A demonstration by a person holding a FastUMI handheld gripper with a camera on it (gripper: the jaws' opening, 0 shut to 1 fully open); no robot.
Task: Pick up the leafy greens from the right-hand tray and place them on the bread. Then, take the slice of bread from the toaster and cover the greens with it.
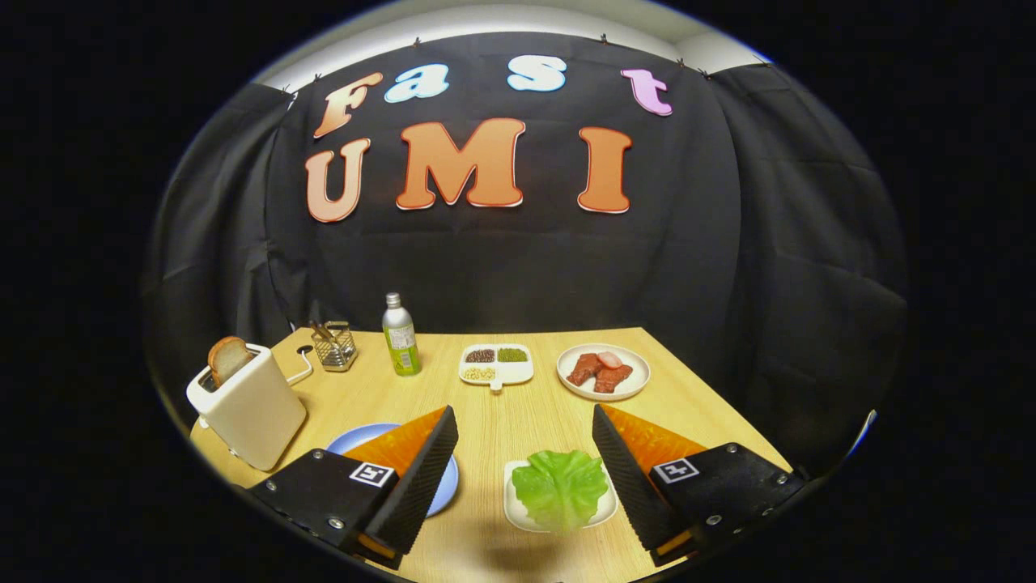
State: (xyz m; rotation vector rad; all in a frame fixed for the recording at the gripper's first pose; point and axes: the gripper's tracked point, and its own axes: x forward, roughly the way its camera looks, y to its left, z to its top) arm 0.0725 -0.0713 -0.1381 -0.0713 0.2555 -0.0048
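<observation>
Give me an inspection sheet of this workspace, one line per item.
Surface: light wooden table.
Job's things: green leafy lettuce on a small white tray, between the fingers; toasted bread slice upright in the cream toaster; blue plate, partly hidden behind one finger.
Clutter: green-labelled bottle, wire utensil holder, divided white dish of beans, white plate of meat.
Grippers: gripper open, above the lettuce.
Cables: white toaster cord.
Surroundings: black cloth wall.
</observation>
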